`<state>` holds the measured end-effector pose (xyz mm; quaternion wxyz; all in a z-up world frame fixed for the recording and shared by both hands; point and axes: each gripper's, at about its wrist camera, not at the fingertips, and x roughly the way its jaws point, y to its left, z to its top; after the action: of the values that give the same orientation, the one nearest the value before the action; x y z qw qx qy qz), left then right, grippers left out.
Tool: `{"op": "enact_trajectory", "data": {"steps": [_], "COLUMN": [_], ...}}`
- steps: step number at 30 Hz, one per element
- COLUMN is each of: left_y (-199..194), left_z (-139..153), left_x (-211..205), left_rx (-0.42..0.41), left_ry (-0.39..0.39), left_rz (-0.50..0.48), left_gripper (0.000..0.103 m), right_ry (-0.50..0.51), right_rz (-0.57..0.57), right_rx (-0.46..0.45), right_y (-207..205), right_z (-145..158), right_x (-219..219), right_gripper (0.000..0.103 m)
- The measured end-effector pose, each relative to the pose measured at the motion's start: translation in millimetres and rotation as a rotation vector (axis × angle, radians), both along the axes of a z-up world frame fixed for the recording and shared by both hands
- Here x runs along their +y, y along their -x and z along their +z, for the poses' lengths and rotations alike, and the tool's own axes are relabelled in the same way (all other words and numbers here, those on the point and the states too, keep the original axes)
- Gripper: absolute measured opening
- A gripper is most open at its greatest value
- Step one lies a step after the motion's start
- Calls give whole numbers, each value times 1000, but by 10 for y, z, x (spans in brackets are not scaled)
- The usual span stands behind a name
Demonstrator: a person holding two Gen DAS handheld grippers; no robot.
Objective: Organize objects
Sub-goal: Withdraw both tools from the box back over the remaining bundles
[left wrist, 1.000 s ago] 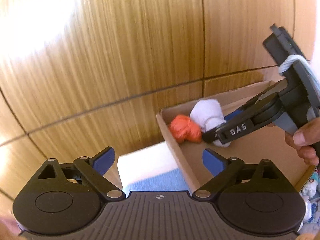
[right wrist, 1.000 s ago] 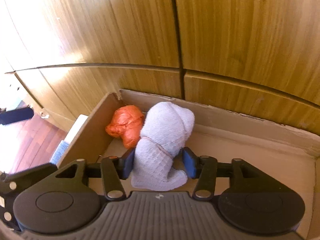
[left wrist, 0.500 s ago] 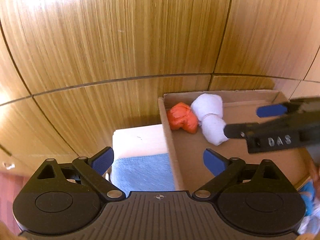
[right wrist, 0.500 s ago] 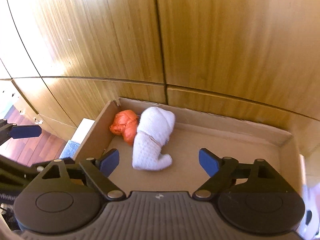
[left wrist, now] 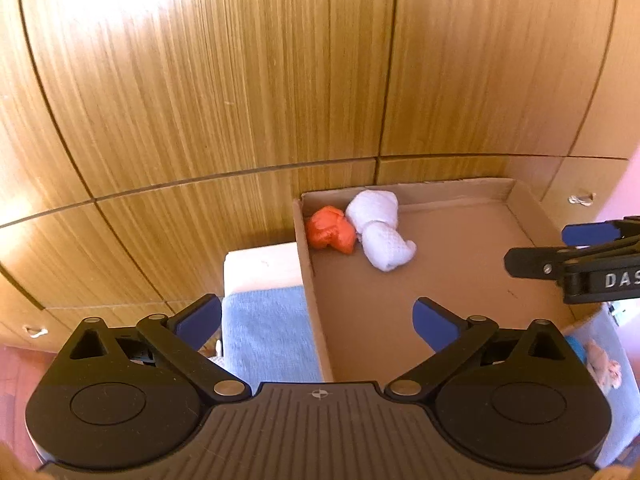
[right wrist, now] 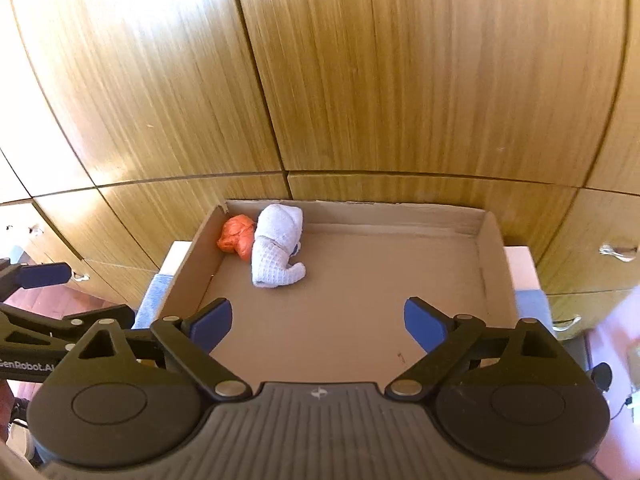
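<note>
white rolled cloth (right wrist: 278, 249) far-left in cardboard box (right wrist: 490, 256), touching orange bundle (right wrist: 237, 235) | soft, light; pinch mid-roll | left gripper (left wrist: 316, 322), right gripper (right wrist: 318, 322): fingers apart, empty

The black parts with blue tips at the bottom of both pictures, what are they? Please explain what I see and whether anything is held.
They are hand-held grippers; a person carries one in each hand, and each carries a camera looking along its two fingers. One picture comes from the left gripper, the other from the right gripper. Both are open and hold nothing. Ahead lies a cardboard box against wooden cabinets. In its far left corner lie an orange bundle and a white rolled cloth, touching. A blue towel lies beside the box.
</note>
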<state>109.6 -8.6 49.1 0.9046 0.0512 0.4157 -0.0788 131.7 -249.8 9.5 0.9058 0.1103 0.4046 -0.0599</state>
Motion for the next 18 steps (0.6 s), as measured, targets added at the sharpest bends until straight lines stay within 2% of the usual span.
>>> {"op": "enact_trajectory", "data": {"steps": [4,7,11,13,18], "left_y": [263,495,847,1002,1454], "left_z": [38,17,-81,-149,-431], "left_x": [93,182,305,345,391], "left_rx": [-36,-48,-63,-59,-40], "left_ry": [-9,9,22,30,46], "left_rz": [-1,7,22,20,6], "left_gripper": [102,102,103,103,103], "right_ry": [-5,2,11,19,73], "right_rz": [18,29,39,36,-4], "right_rx": [-40,-85,-143,-170,-149], "right_y": [313,746,1311,1590,2051], "right_z": [86,274,344,293,-24], "right_x": [141,245,434,527,698], "right_gripper": [93,95,99,101,101]}}
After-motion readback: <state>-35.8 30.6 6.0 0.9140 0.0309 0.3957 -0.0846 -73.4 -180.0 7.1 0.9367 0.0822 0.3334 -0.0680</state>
